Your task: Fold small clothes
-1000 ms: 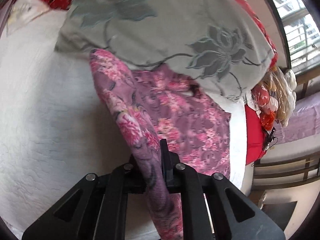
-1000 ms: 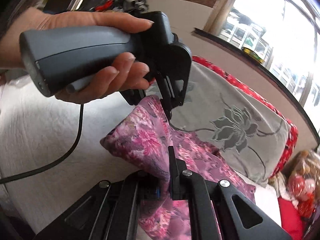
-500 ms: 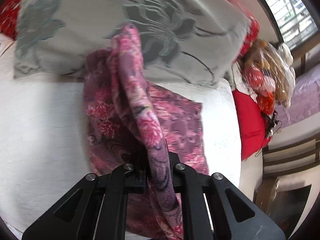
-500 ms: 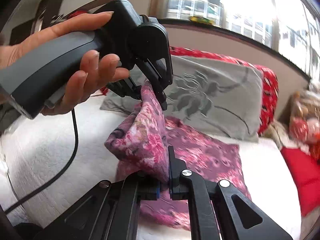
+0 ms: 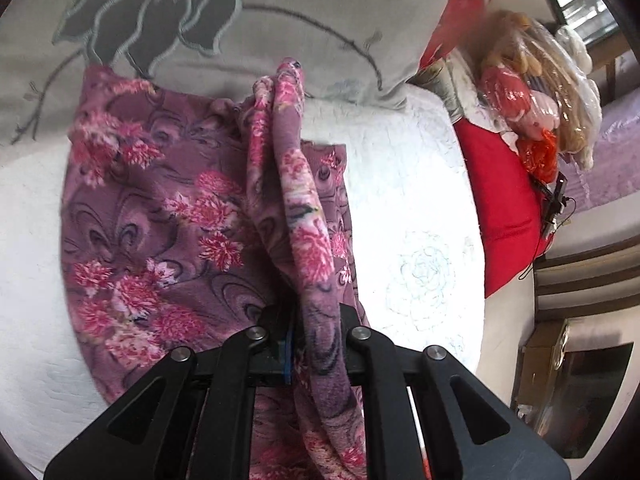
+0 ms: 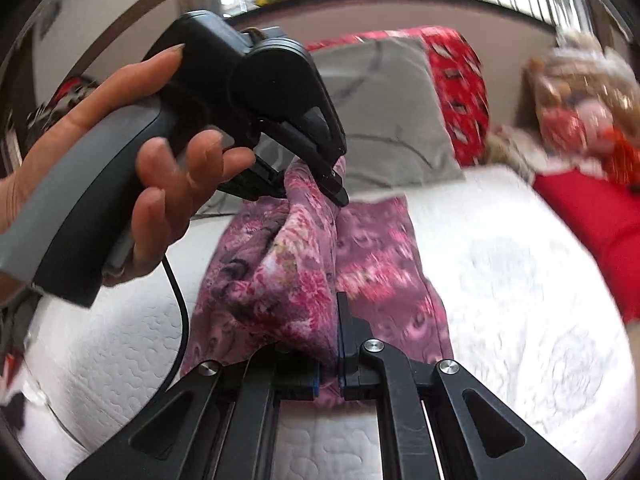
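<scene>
A purple garment with pink flowers (image 5: 160, 216) lies on a white quilted bed (image 5: 416, 216). My left gripper (image 5: 308, 340) is shut on a raised fold of the garment, which runs up between its jaws. In the right wrist view the garment (image 6: 376, 256) shows again. My right gripper (image 6: 328, 364) is shut on another part of the same lifted edge. The left gripper (image 6: 320, 176), held in a hand, pinches the cloth just beyond it. The lifted edge hangs over the flat part of the garment.
A grey pillow with a dark flower (image 5: 248, 20) lies at the head of the bed, touching the garment's far edge. A red cushion (image 5: 500, 200) and bagged soft toys (image 5: 536, 80) sit to the right. A red patterned pillow (image 6: 456, 88) stands behind the grey one.
Both grippers have carried the lifted edge of the garment toward the pillow, over the flat part. More of the garment now lies flat on the bed.
</scene>
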Demonstrator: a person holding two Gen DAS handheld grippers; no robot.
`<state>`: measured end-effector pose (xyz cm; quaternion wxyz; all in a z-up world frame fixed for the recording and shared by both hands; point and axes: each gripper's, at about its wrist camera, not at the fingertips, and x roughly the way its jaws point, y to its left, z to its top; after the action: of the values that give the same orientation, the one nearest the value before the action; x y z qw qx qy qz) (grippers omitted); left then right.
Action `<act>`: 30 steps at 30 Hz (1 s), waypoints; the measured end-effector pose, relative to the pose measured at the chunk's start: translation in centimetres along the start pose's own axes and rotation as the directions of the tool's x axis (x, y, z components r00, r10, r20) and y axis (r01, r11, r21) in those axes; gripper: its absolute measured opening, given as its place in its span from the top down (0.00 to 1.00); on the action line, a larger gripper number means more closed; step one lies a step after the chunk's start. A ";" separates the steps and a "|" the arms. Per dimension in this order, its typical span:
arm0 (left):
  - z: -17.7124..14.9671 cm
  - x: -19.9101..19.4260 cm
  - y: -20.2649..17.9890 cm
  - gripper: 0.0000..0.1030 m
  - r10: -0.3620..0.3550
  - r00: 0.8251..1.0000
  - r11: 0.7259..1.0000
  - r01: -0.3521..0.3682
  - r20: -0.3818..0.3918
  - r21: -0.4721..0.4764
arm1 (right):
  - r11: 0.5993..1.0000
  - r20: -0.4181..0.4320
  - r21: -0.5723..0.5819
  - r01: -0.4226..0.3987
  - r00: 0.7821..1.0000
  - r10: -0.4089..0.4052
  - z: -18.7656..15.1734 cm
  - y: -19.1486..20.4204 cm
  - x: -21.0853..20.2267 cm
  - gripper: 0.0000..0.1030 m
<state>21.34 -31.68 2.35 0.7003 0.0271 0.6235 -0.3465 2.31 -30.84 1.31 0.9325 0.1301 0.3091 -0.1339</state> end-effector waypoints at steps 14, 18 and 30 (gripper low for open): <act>-0.2 -5.7 4.0 0.57 0.008 0.976 0.999 0.002 0.217 -0.044 | 0.922 -0.238 0.387 -0.025 0.963 0.126 -2.6 -7.6 4.7 0.83; -2.0 -5.7 9.8 0.57 0.071 0.974 0.990 -0.042 0.217 -0.136 | 0.901 -0.124 0.431 -0.036 0.987 0.099 -0.3 -10.6 1.6 0.70; -6.6 -3.8 14.9 0.57 -0.005 0.985 0.968 0.049 0.175 -0.248 | 0.889 -0.246 0.411 -0.200 0.915 0.320 9.5 -9.5 16.5 0.68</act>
<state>23.47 -15.57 -1.59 0.7447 -0.1004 0.5997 -0.2753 17.03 -45.57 -2.94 0.8397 0.3669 0.3981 -0.0413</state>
